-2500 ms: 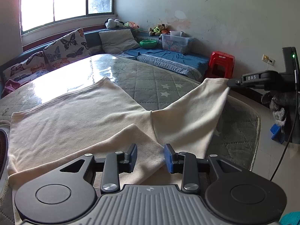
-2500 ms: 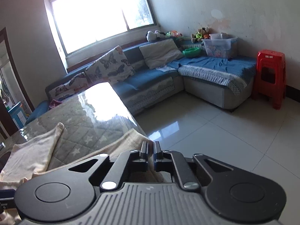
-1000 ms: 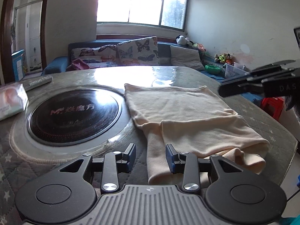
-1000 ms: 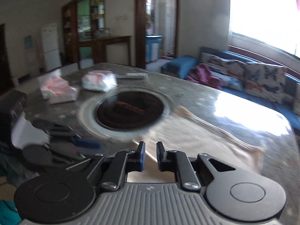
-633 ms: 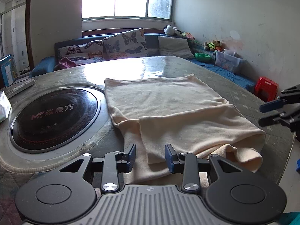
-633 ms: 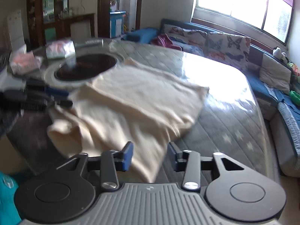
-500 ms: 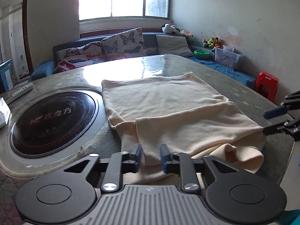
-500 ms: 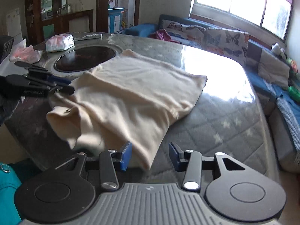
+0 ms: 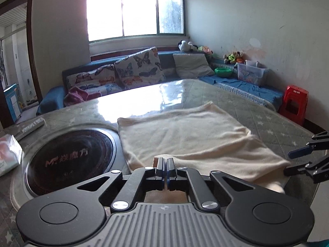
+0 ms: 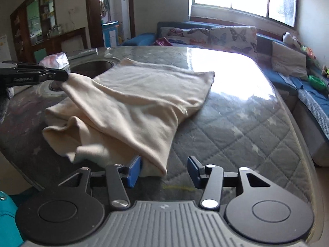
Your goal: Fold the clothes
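Note:
A cream garment (image 9: 191, 138) lies partly folded on the grey quilted table (image 9: 267, 119), its near part doubled over. My left gripper (image 9: 166, 164) is shut on the near left corner of the garment's top layer. In the right wrist view the same left gripper (image 10: 61, 75) pinches that corner and holds it raised above the table. My right gripper (image 10: 163, 169) is open, its blue pads either side of the garment's (image 10: 133, 103) near right corner; it also shows at the right edge of the left wrist view (image 9: 300, 160).
A round black hotplate (image 9: 70, 158) is set into the table left of the garment. A tissue pack (image 9: 9, 156) and a remote (image 9: 30, 126) lie beyond it. A sofa with butterfly cushions (image 9: 135, 70) and a red stool (image 9: 294, 103) stand beyond the table.
My left gripper has closed on the garment's corner and lifted it. My right gripper has let go, swung round and come to the opposite corner, open.

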Demonstrator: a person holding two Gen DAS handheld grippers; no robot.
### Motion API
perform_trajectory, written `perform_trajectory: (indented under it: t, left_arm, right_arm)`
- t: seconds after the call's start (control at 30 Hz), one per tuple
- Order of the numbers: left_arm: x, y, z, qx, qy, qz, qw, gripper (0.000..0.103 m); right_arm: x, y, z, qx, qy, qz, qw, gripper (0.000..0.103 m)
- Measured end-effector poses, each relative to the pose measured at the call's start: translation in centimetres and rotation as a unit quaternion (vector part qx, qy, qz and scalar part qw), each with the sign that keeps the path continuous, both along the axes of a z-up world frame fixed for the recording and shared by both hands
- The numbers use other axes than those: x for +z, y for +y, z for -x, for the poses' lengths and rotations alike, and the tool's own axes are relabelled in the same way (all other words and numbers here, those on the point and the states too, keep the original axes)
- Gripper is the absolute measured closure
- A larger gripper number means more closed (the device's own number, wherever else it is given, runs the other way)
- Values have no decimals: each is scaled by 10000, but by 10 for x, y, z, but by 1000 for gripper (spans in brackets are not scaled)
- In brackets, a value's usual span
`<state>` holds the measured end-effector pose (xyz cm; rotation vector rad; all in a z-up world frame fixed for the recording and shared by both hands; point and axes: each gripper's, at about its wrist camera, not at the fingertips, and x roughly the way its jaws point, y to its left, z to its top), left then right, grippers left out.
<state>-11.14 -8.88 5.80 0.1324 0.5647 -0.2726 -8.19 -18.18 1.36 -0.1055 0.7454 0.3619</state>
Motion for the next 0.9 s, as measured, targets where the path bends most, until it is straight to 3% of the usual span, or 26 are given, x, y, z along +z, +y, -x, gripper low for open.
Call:
perform_trajectory:
  t: [0.23,0.37,0.5,0.63,0.9]
  left_arm:
    - [-15,8,0,114,318,-260,9991,97]
    - [-4,6,-6,67,190,-122,9997,97]
    - [-2,-8,-20,-165,190,77,9997,97]
    - [-12,-19,-40,-249,313,112,9991,97]
    - [-34,-13,-53,-134,550,30,9984,97]
  right_arm:
    - [16,-6,2,99,-145,-44,9998,55]
    - [27,-1,-13,209,-306,-127,9992,56]
    - [29,9,-32,320,-401,-177,9985,65]
    - [21,24,-59,445,-423,-253,9978,74]
    - [1,29,-77,471,-347,-157,9982,78]
